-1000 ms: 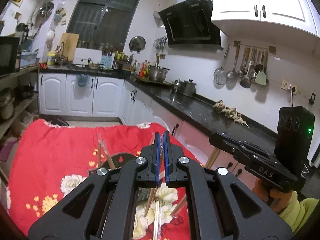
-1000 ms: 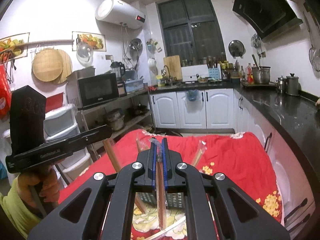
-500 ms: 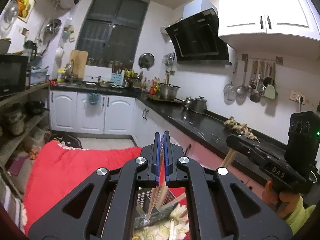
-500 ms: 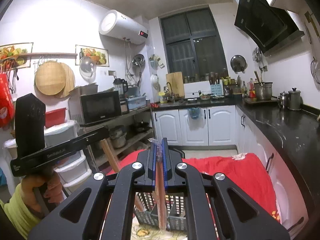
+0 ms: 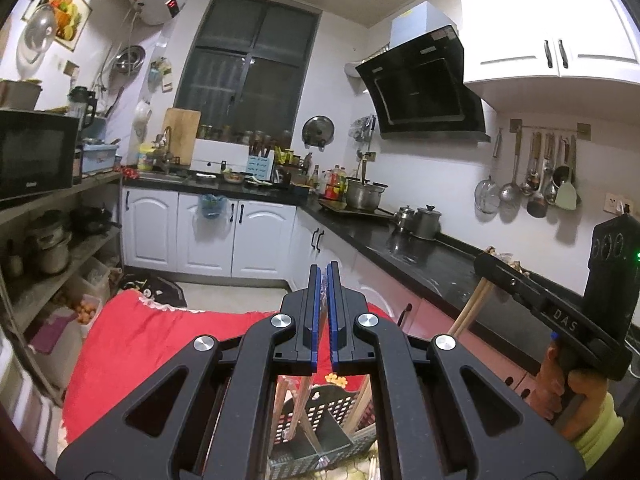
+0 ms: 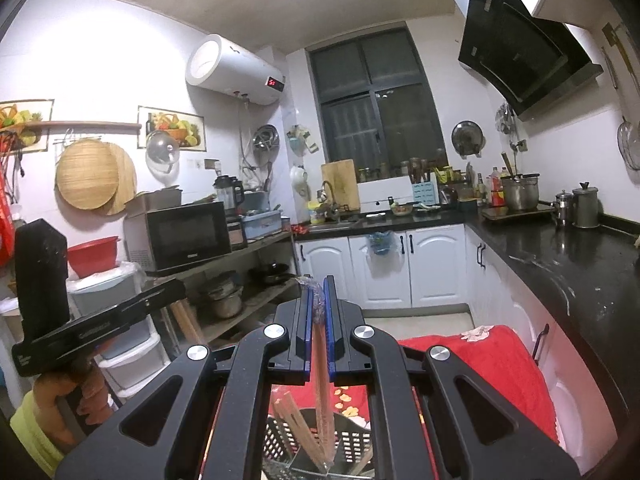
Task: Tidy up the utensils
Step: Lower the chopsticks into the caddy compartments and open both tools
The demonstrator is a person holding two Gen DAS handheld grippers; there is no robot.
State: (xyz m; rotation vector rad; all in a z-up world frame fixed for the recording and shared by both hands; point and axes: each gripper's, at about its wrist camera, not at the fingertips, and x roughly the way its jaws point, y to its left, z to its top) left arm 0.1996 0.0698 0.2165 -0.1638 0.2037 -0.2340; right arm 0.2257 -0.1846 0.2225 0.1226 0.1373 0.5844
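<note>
My right gripper (image 6: 318,300) is shut on a plastic-wrapped pair of wooden chopsticks (image 6: 322,384) that hangs down into a dark perforated utensil basket (image 6: 352,444). Other wrapped chopsticks (image 6: 292,420) lean in that basket. My left gripper (image 5: 324,292) is shut on a wrapped pair of chopsticks (image 5: 298,404) whose lower part reaches into the same basket (image 5: 332,412). The right gripper also shows in the left wrist view (image 5: 486,266), with its chopsticks (image 5: 470,310) below it. The left gripper shows in the right wrist view (image 6: 176,288).
The basket stands on a table with a red flowered cloth (image 5: 132,344). A black countertop (image 5: 432,256) with pots runs along the right. Open shelves with a microwave (image 6: 180,236) stand on the left. White cabinets (image 5: 208,236) line the far wall.
Both grippers have risen and tilted upward, still holding their chopsticks. The basket has slid to the bottom of both views and more of the kitchen wall and ceiling shows.
</note>
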